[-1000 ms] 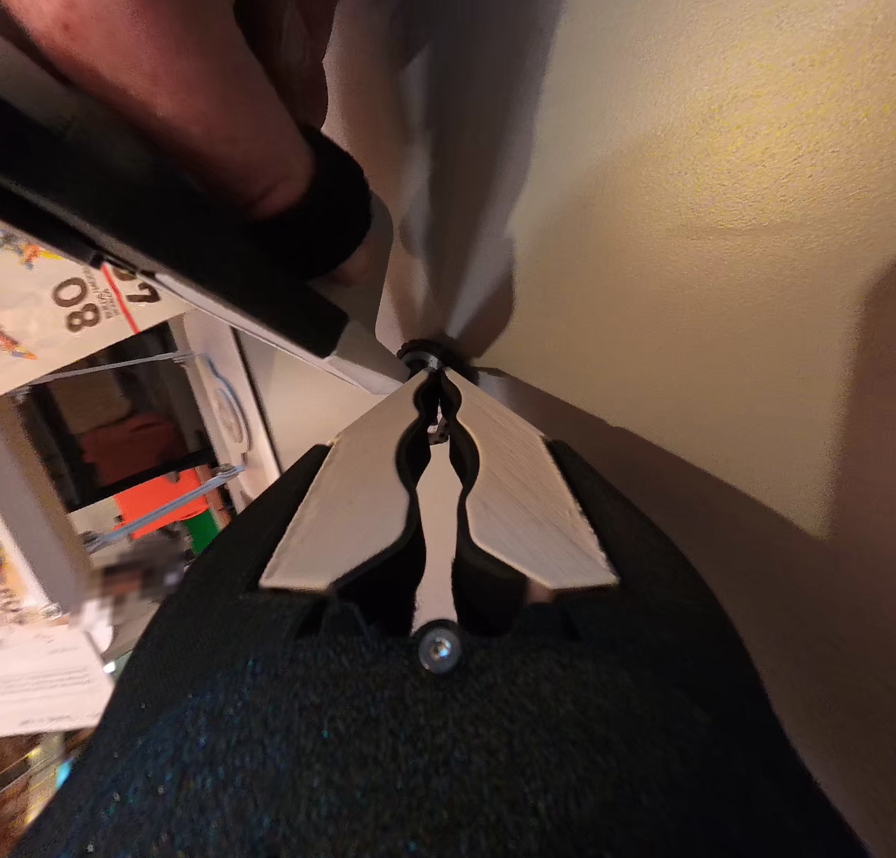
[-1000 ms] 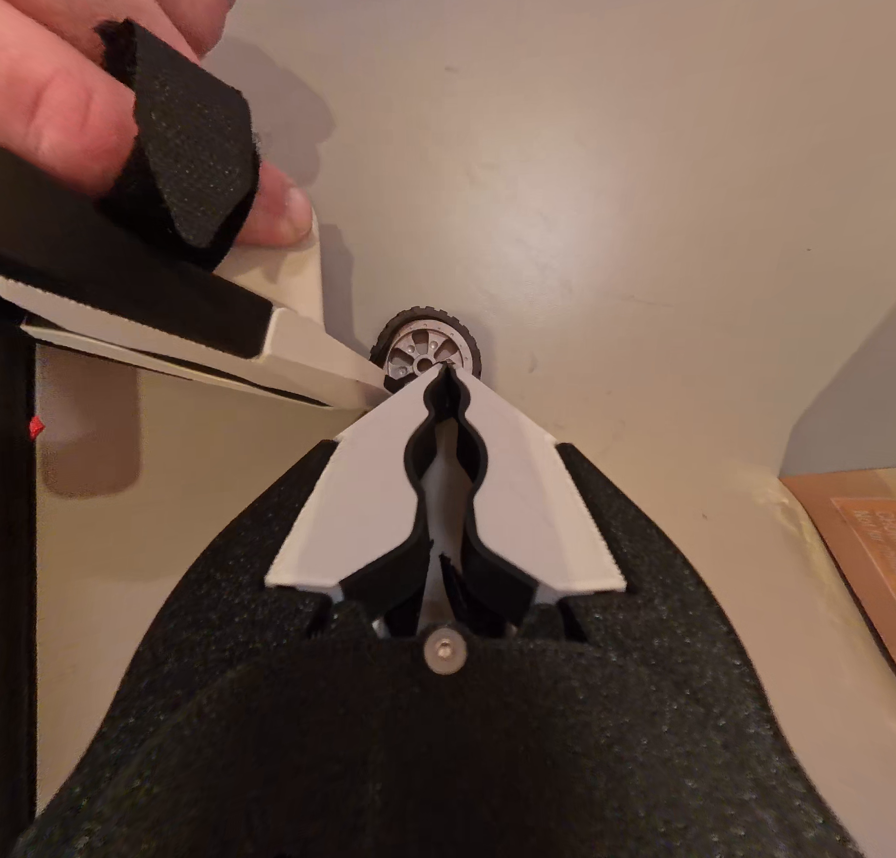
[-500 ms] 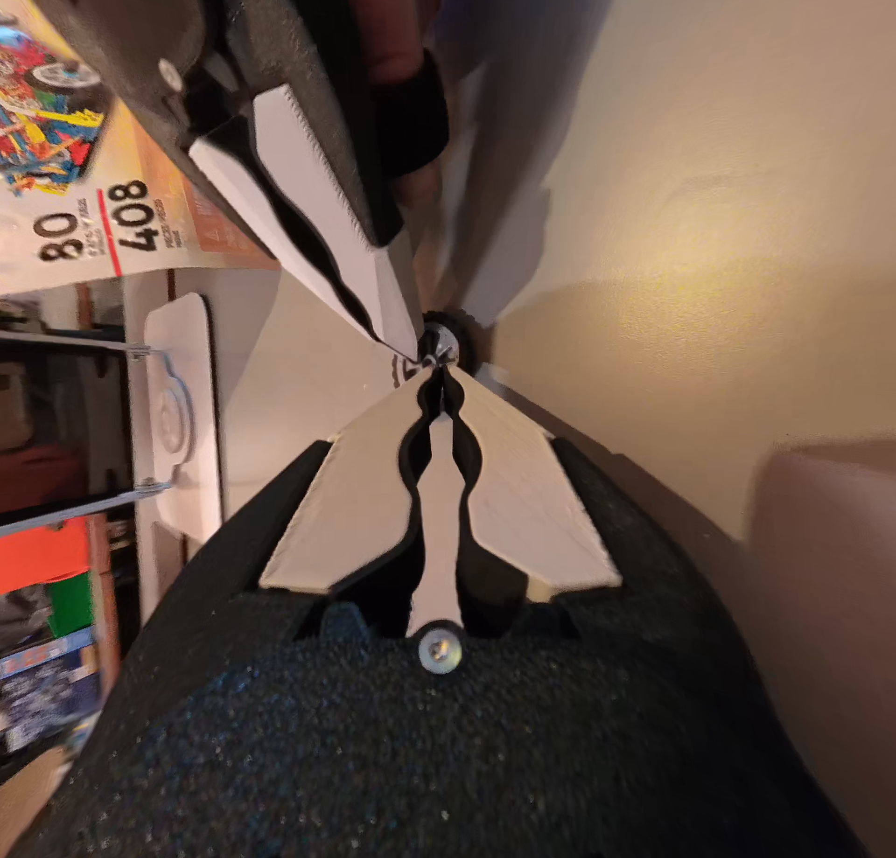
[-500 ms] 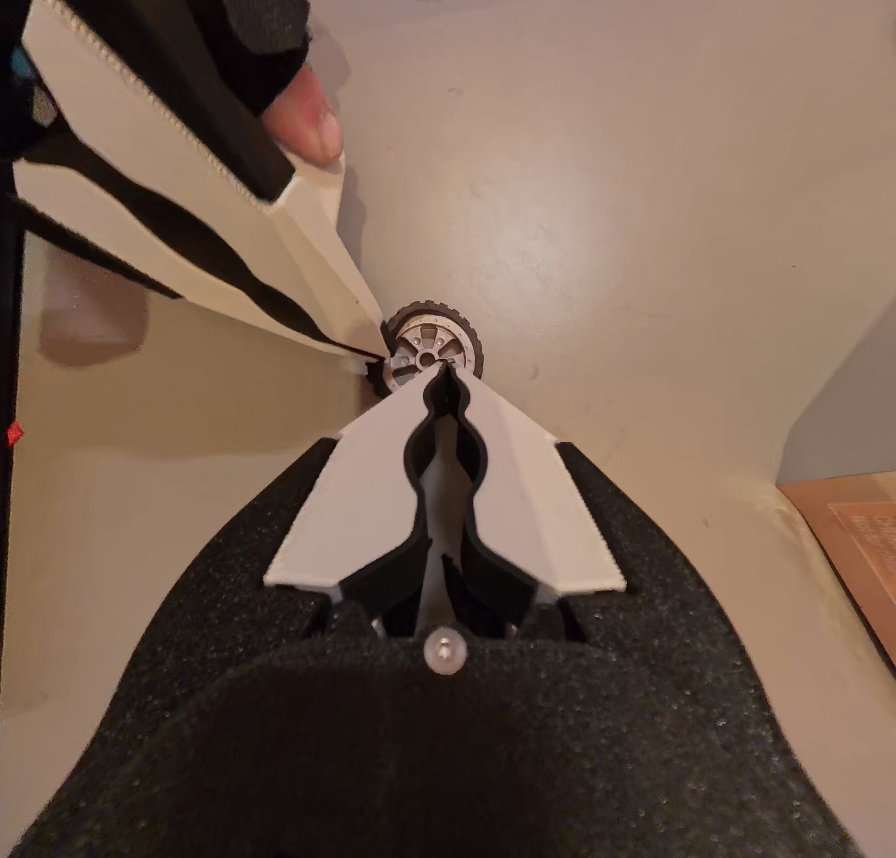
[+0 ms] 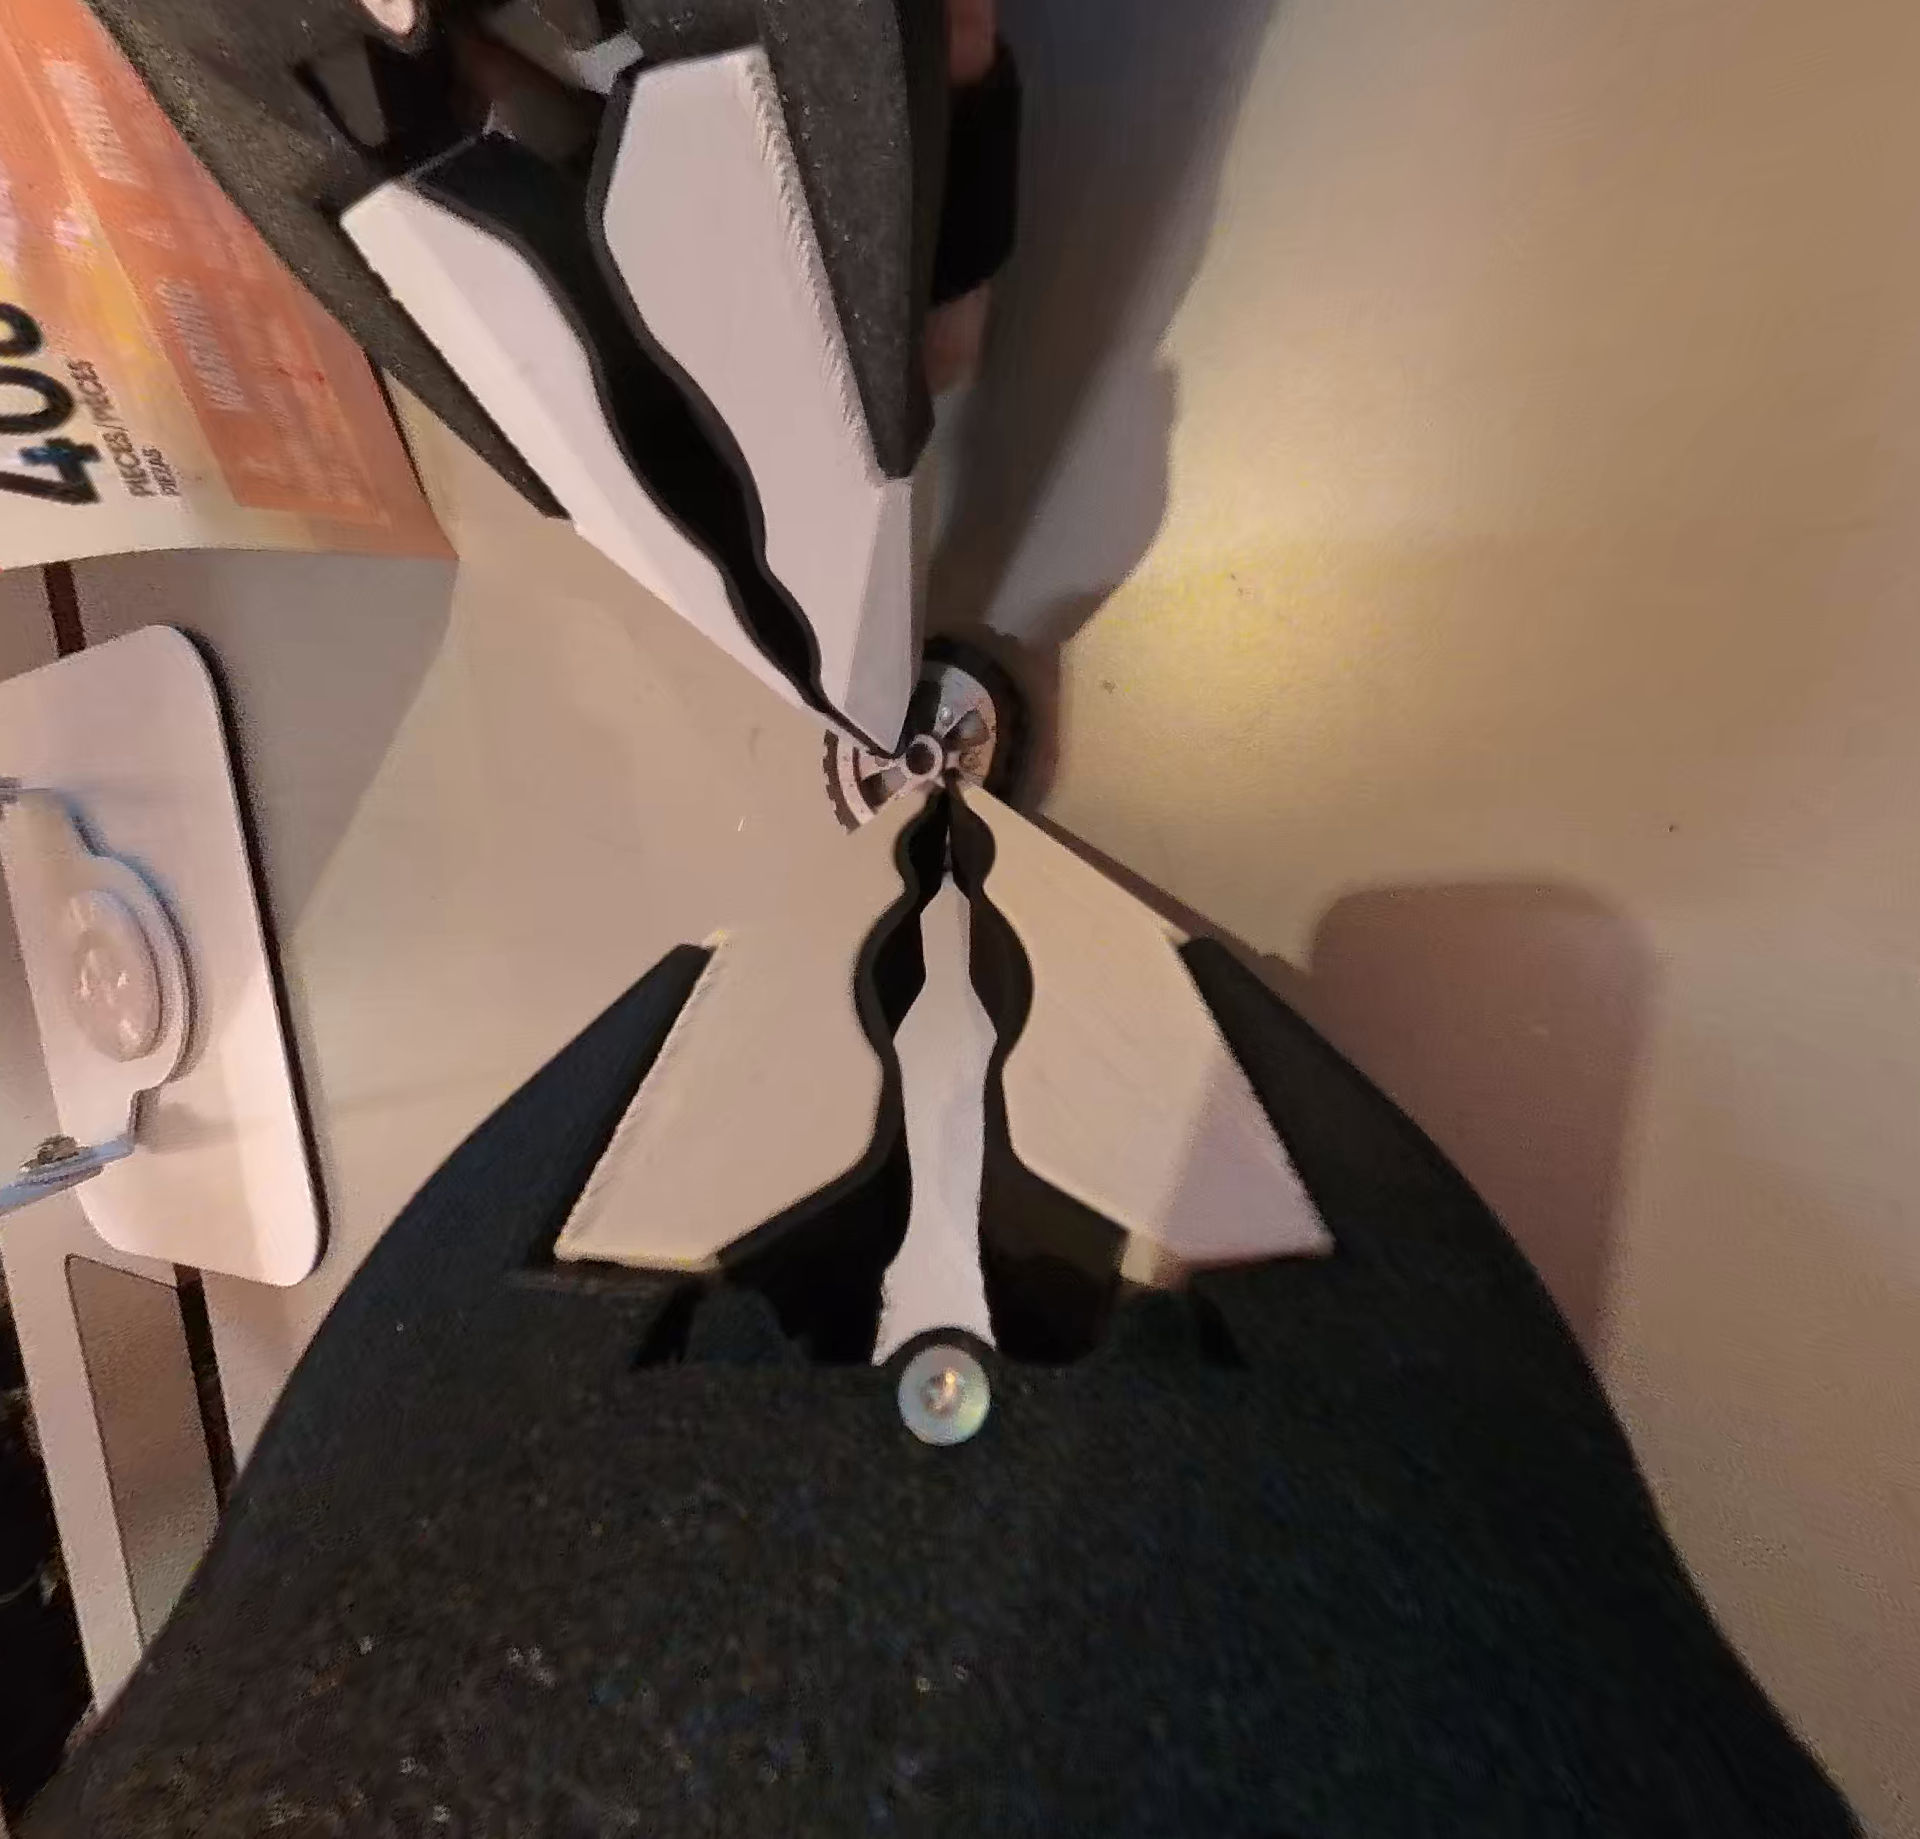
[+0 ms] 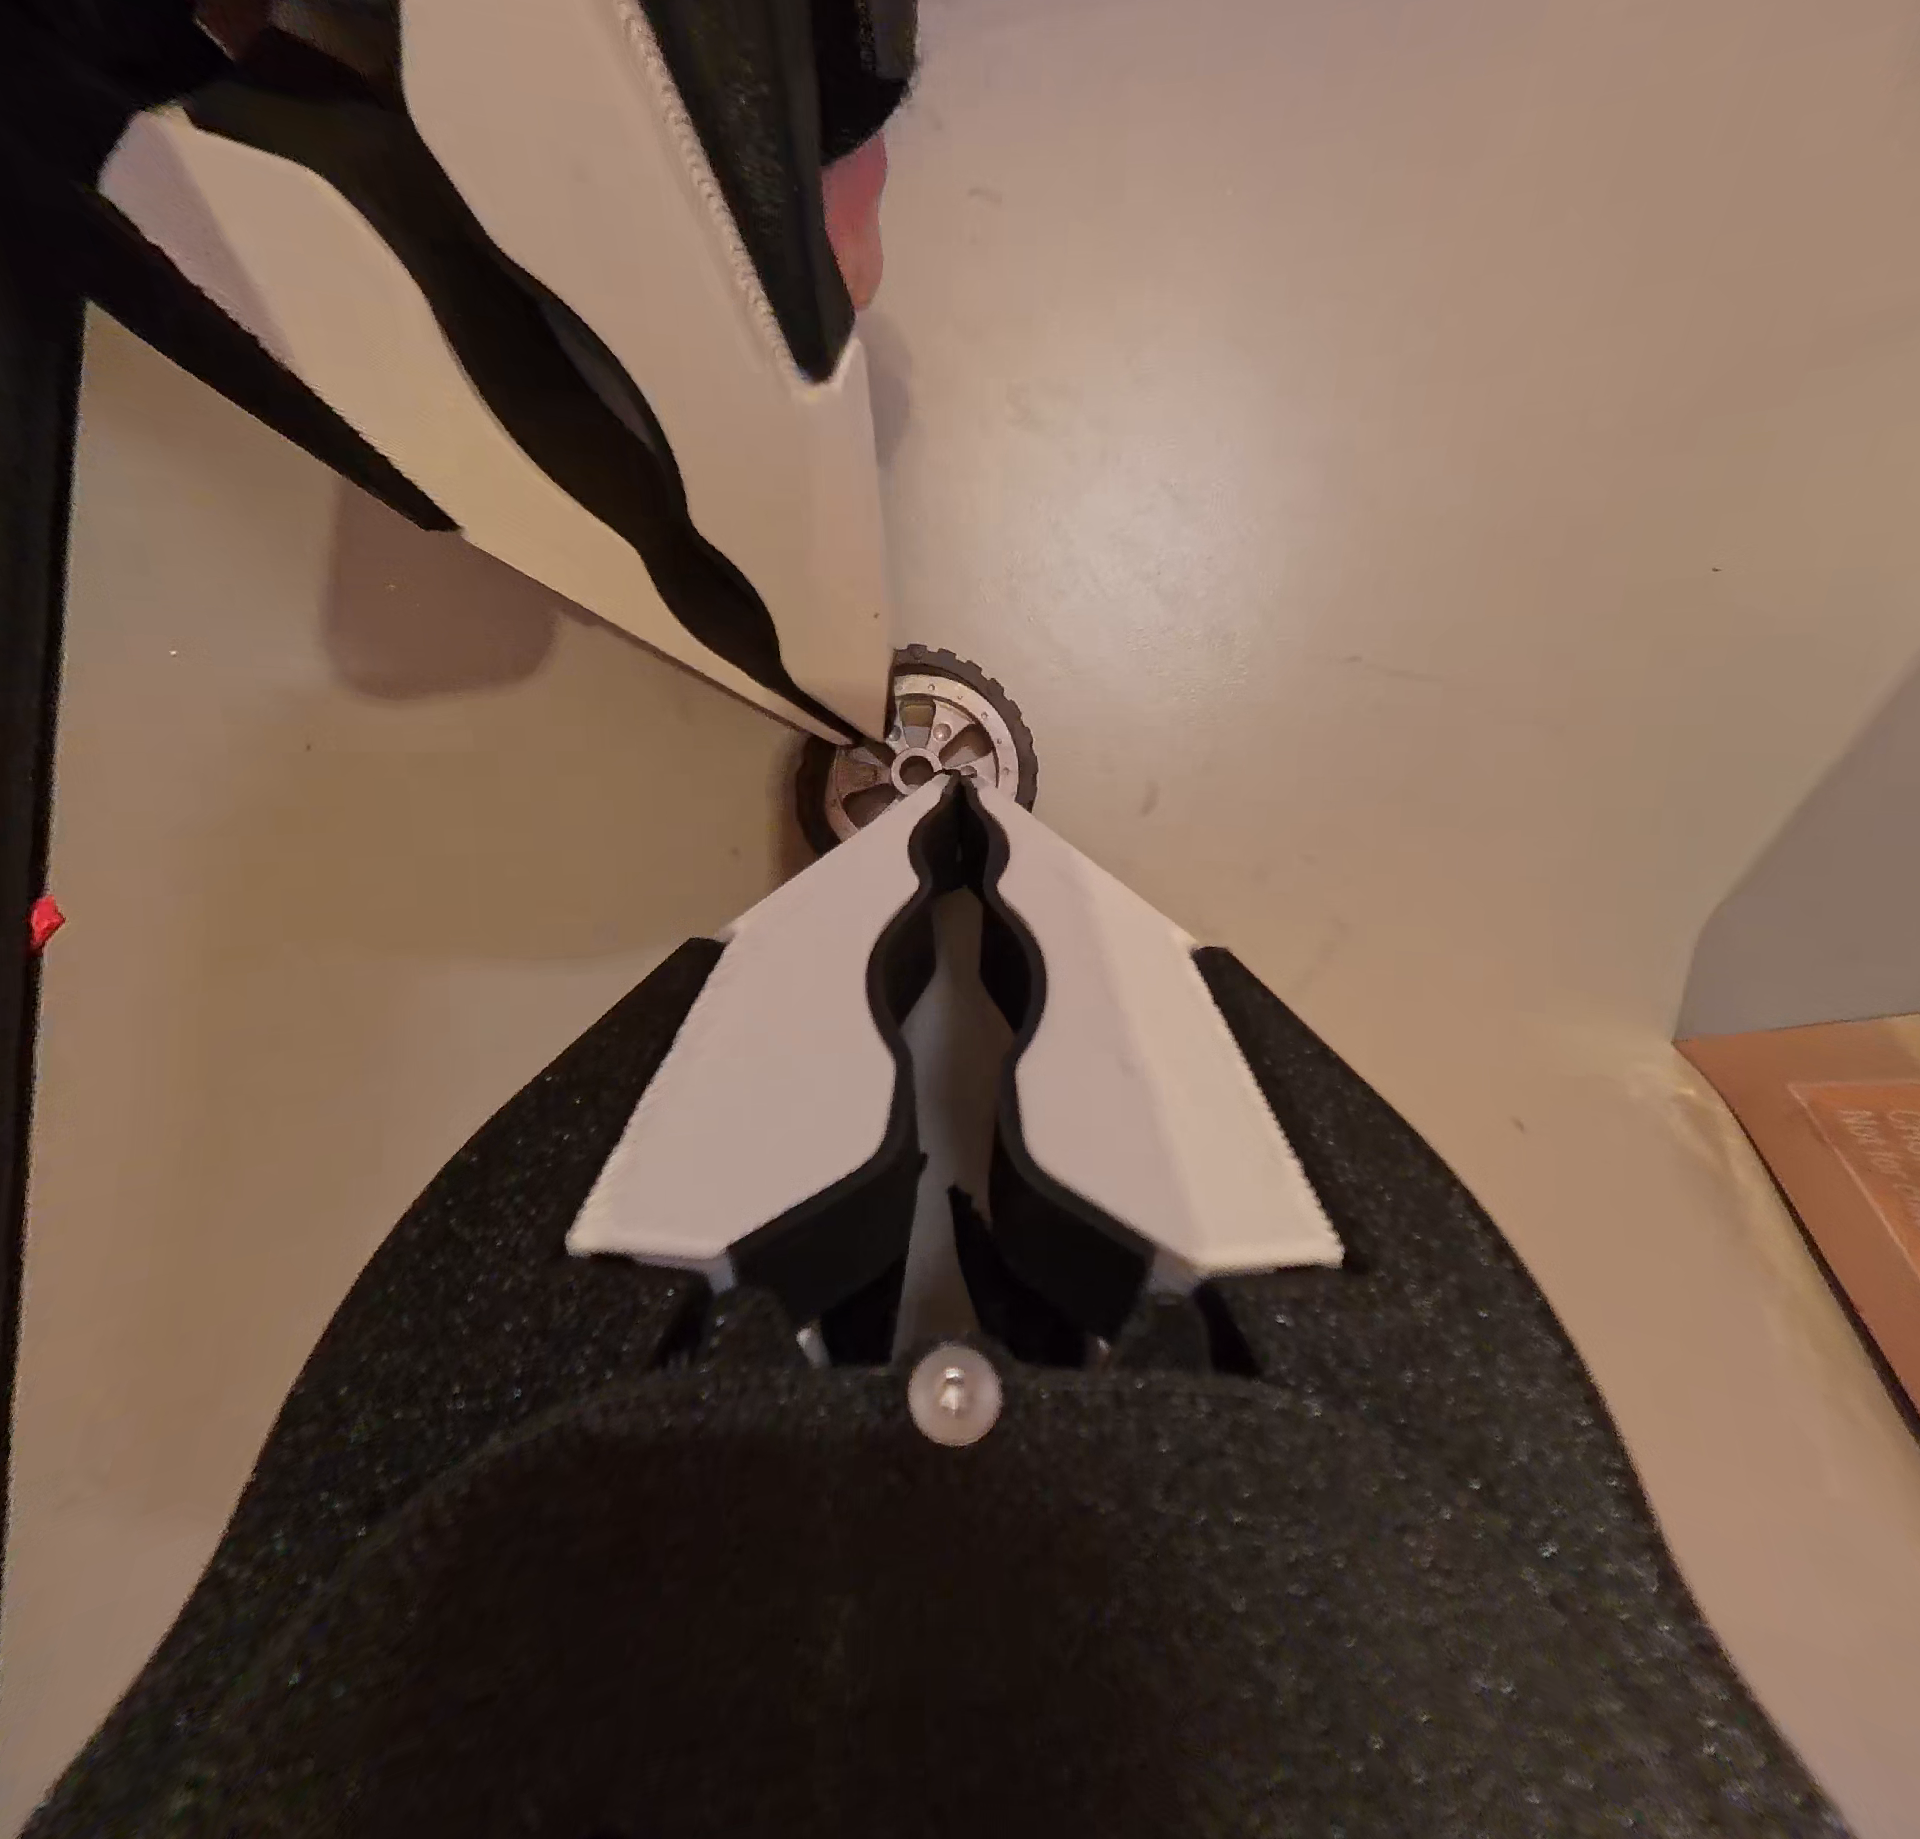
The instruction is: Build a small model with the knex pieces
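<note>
A small toy wheel [image 6: 961, 740] with a grey spoked hub and a black tyre sits at my fingertips above the cream tabletop [image 6: 1351, 439]. A second grey wheel [image 6: 836, 797] shows partly behind it at the left. My right gripper [image 6: 956, 792] is shut, its tips at the hub. My left gripper [image 6: 852, 740] comes in from the upper left, also shut, tip to tip with it. In the left wrist view my left gripper [image 5: 945, 792] is shut at the wheel [image 5: 971, 724], with my right gripper [image 5: 883, 740] pressed against it. The exact grip is hidden.
An orange and white printed box [image 5: 156, 335] lies at the upper left. A white plate with a screw and metal bracket [image 5: 156, 958] is at the left. A brown cardboard box [image 6: 1849, 1166] lies at the right, and a black upright bar [image 6: 31, 646] at the left edge.
In each view the other gripper has swung from lying low across the left to pointing steeply down at the wheel. The second wheel has come into view. Both stay shut.
</note>
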The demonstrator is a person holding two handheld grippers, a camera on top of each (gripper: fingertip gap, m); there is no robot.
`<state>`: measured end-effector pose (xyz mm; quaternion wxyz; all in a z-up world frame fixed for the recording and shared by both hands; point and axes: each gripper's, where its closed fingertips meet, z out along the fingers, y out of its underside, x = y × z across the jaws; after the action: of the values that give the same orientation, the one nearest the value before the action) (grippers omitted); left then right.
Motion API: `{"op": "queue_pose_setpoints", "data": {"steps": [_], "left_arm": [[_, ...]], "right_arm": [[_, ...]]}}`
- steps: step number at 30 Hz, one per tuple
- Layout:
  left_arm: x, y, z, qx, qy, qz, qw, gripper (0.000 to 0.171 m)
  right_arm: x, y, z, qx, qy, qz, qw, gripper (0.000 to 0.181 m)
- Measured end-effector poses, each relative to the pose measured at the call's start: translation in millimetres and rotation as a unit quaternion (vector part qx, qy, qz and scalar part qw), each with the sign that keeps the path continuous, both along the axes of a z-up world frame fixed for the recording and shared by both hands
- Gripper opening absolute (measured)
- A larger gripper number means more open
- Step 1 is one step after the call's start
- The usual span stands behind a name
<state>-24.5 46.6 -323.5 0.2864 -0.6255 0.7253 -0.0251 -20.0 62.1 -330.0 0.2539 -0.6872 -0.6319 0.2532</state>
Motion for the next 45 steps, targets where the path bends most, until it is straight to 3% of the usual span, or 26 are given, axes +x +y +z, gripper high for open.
{"op": "queue_pose_setpoints", "data": {"steps": [6,8,12,14,16,18,22,29,31,36,39,45], "left_arm": [[-2.7,-6.4,-2.5,0.015,0.029,-0.014,0.999,0.0],[-2.6,-26.8,-13.3,0.009,0.062,-0.05,0.997,0.0],[-4.6,-24.9,-12.5,0.024,0.082,-0.054,0.995,0.0],[3.9,-28.5,-1.1,0.024,0.045,-0.052,0.997,0.0],[13.3,-12.7,20.1,0.047,-0.019,-0.021,0.998,0.0],[8.9,5.6,23.8,0.045,-0.035,0.019,0.998,0.0],[1.9,6.3,0.7,-0.013,-0.003,0.015,1.0,0.0],[5.1,-10.2,-1.8,-0.01,0.027,-0.026,0.999,0.0],[5.8,-27.8,-11.7,-0.035,0.047,-0.047,0.997,0.0],[6.9,-23.1,-6.8,-0.005,0.049,-0.047,0.998,0.0],[21.2,-8.6,23.5,-0.009,-0.04,-0.014,0.999,0.0],[10.8,2.1,0.6,-0.081,0.005,0.0,0.997,0.0]], "right_arm": [[-0.5,-0.1,-0.1,-0.011,0.001,-0.002,1.0,0.001],[-1.3,3.4,-0.2,-0.005,0.0,-0.01,1.0,0.0],[-1.3,7.0,-0.3,0.002,-0.005,-0.011,1.0,0.0],[-1.4,7.0,-0.3,0.002,-0.001,-0.014,1.0,0.001],[-1.3,6.9,-0.2,0.0,0.004,-0.013,1.0,0.001],[-1.4,6.9,-0.2,0.001,0.004,-0.01,1.0,0.0],[-1.2,6.7,0.0,-0.002,0.007,-0.009,1.0,0.001],[-0.4,4.8,-0.2,-0.012,0.009,-0.006,1.0,0.001],[-0.5,4.9,-0.2,-0.014,0.008,-0.008,1.0,0.001],[-0.6,4.9,-0.2,-0.01,0.008,-0.009,1.0,0.001],[-0.5,5.0,-0.1,-0.012,0.011,-0.009,1.0,0.001],[-0.4,4.9,0.1,-0.015,0.013,-0.006,1.0,0.001]]}}
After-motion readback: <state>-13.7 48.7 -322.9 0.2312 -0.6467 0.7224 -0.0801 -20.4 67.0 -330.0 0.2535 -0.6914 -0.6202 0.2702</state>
